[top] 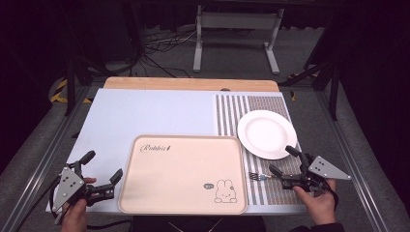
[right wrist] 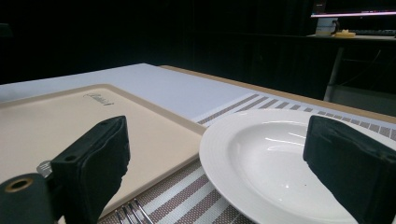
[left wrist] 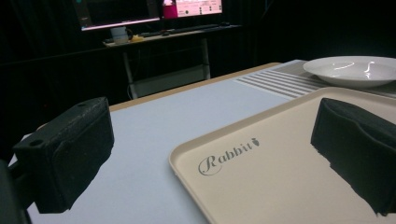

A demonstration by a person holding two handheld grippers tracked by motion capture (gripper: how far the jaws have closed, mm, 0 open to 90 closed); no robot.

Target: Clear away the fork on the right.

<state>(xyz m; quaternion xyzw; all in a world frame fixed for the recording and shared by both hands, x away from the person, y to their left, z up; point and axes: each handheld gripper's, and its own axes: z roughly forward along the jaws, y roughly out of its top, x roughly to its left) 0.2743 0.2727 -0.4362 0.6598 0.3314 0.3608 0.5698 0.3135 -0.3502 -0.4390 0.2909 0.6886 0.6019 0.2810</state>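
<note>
The small silver metal fork [top: 256,176] lies flat on the brown-and-white striped placemat [top: 232,113], between the beige rectangular plastic tray [top: 145,203] and the right tool [top: 283,160], whose jaws stand spread and empty just short of the handle. Judged light, stiff, thin and slippery, it is best pinched across the handle. The left tool [top: 103,166] hangs spread by the tray's left edge

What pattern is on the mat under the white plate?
The mat has brown and white stripes. It lies beneath the plate, and the high view shows it best.
</note>
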